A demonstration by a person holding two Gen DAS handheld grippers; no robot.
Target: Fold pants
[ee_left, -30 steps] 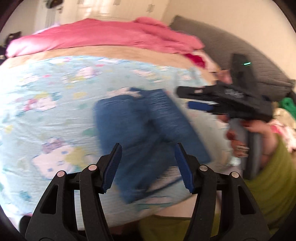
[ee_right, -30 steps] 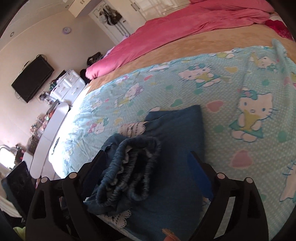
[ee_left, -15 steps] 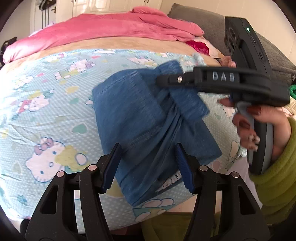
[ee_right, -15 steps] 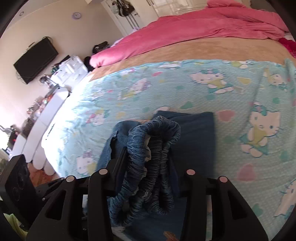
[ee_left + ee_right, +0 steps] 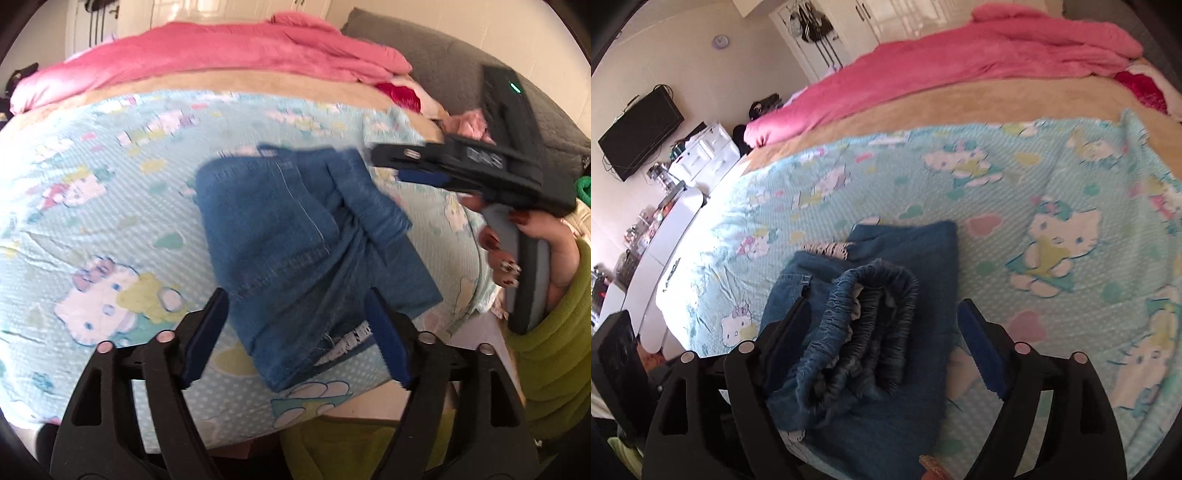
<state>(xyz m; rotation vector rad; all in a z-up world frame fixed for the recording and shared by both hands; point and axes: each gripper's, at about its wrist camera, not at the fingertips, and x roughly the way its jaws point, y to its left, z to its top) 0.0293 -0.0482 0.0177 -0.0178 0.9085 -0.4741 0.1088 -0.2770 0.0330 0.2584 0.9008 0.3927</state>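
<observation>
Bed (image 5: 960, 110) takes up most of the frame: cartoon-cat sheet (image 5: 1052, 184) in the middle, folded blue pants (image 5: 295, 236) lower center, pink blanket (image 5: 960, 62) up top.

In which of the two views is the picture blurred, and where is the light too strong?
Left wrist view: motion blur smears the folded blue denim pants and the right hand-held gripper; bright door at top. Right wrist view: sharper, elastic waistband readable; white furniture at left is overexposed. Both bend at the edges.
</observation>
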